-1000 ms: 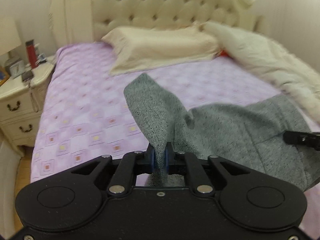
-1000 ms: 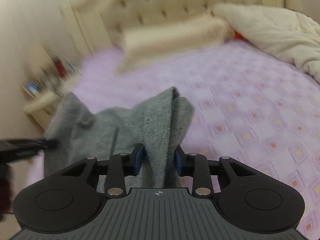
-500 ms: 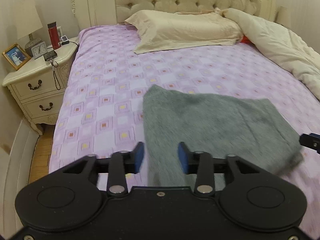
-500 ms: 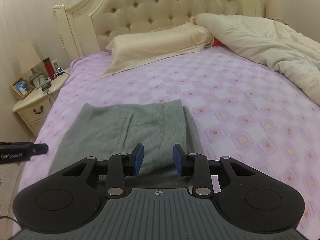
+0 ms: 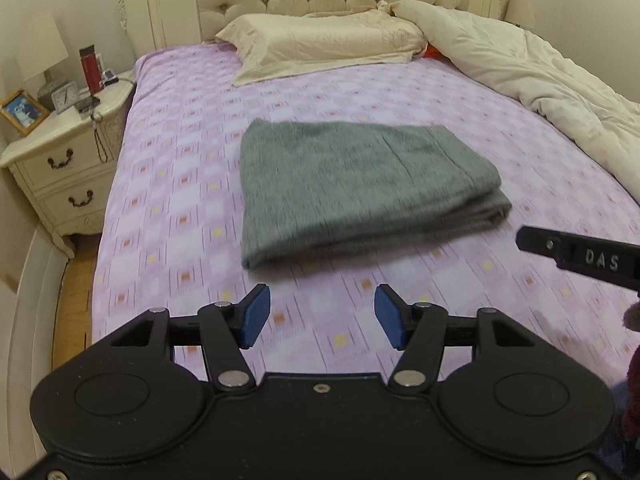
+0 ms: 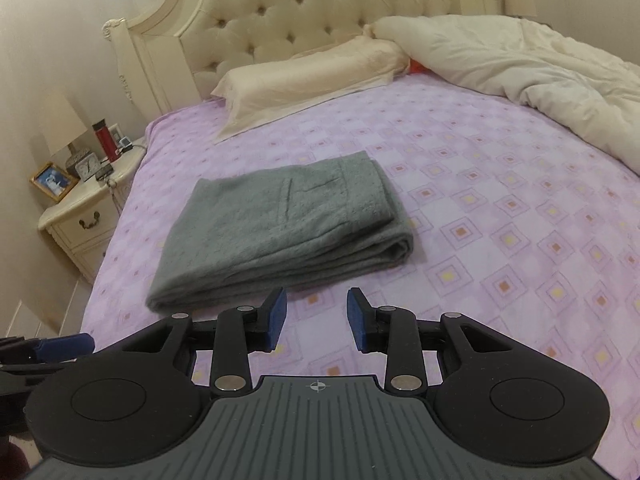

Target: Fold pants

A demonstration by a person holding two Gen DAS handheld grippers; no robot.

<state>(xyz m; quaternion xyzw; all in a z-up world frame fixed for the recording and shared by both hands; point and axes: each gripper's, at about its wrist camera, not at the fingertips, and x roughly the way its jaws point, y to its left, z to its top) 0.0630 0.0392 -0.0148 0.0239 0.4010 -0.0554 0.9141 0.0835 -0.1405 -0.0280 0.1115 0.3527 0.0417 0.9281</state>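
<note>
Both the left gripper (image 5: pixel 322 316) and right gripper (image 6: pixel 316 318) have let go, jaws apart and empty, the left's opening wider, leaving the gray pants (image 6: pixel 280 232) folded near the bed's (image 6: pixel 500 200) left edge, the fold apparently finished.

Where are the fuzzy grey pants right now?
The folded grey pants lie flat on the purple checked bedsheet, mid-picture in both views, just ahead of both grippers and touching neither.

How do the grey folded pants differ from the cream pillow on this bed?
The grey pants are folded into a flat stack near the foot of the purple sheet; the cream pillow lies by the tufted headboard. The pants look fuzzy and dark; the pillow looks smooth and pale. Both rest on the sheet, untouched.
</note>
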